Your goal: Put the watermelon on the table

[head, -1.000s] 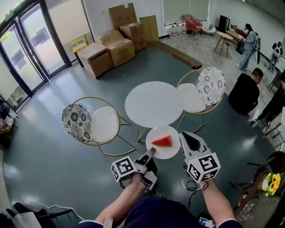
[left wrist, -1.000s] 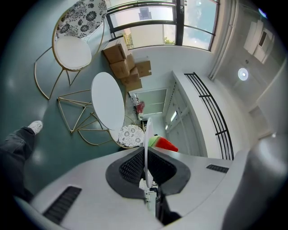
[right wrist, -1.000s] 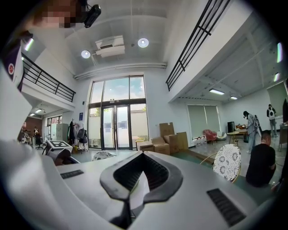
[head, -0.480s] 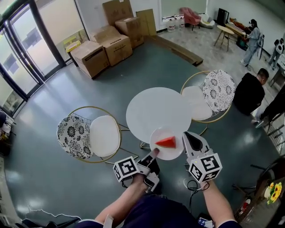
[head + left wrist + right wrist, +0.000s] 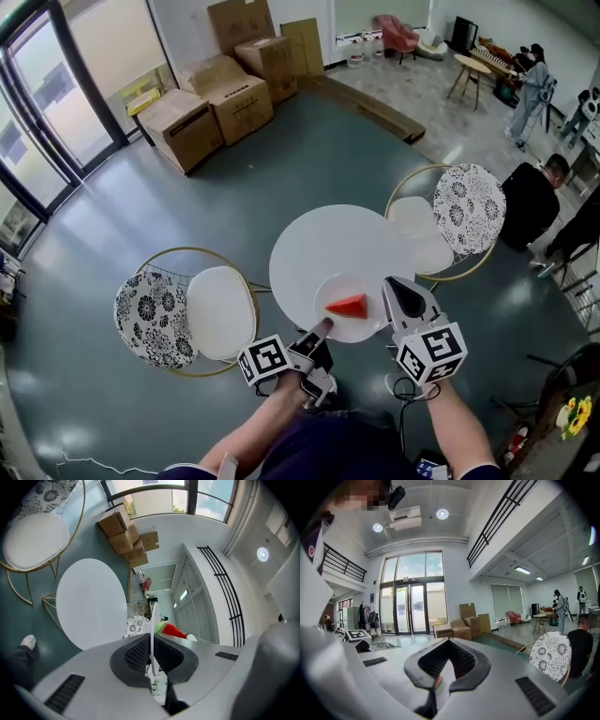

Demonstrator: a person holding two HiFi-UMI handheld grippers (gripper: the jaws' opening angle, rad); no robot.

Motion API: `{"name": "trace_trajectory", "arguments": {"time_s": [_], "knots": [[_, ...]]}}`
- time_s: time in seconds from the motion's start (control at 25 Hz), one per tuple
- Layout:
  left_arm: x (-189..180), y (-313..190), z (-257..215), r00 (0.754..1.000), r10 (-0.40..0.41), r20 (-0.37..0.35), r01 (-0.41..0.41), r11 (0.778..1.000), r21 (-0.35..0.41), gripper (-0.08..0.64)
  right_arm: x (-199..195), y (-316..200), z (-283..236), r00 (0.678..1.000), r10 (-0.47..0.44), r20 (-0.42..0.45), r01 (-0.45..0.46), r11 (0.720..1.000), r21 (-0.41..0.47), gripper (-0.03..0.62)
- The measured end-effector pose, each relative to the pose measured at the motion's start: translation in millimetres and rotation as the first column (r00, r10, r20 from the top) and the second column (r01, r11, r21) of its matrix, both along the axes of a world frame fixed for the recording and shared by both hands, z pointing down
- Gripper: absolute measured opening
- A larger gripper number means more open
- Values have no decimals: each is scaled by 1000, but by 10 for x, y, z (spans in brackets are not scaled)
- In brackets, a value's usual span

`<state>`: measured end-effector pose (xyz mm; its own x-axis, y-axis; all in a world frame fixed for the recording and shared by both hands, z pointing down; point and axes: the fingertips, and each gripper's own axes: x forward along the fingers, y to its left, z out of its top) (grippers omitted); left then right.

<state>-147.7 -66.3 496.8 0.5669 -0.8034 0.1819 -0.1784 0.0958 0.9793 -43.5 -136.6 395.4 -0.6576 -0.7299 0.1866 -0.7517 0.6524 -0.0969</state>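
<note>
A red watermelon slice [image 5: 348, 306] with a green rind lies on a white plate [image 5: 330, 287]. The plate is held from both sides. My left gripper [image 5: 319, 330] is shut on its near left rim, and my right gripper [image 5: 394, 298] is shut on its right rim. The plate hangs over the near edge of the round white table [image 5: 323, 239]. In the left gripper view the plate [image 5: 153, 618] stands edge-on between the jaws, with the watermelon [image 5: 172, 630] behind it and the table [image 5: 91, 602] to the left. In the right gripper view the plate's rim [image 5: 443, 686] sits in the shut jaws.
Two gold-framed chairs flank the table, one at the left [image 5: 220, 312] and one at the right [image 5: 431, 230]. Cardboard boxes [image 5: 202, 103] are stacked by the far glass doors. A person in black [image 5: 530, 202] crouches at the right, with others standing beyond.
Both grippers have carried the plate forward. It was short of the table a second ago, and now it overlaps the table's near edge. The chairs and table have drawn closer in view.
</note>
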Motion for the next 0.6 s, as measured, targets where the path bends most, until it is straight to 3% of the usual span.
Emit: {"name": "trace_trajectory", "arguments": {"time_s": [0.6], "knots": [[-35, -562, 181, 1000, -3, -25, 2, 1000, -19, 14, -58, -591, 108, 999, -15, -39, 14, 1000, -15, 3]]}}
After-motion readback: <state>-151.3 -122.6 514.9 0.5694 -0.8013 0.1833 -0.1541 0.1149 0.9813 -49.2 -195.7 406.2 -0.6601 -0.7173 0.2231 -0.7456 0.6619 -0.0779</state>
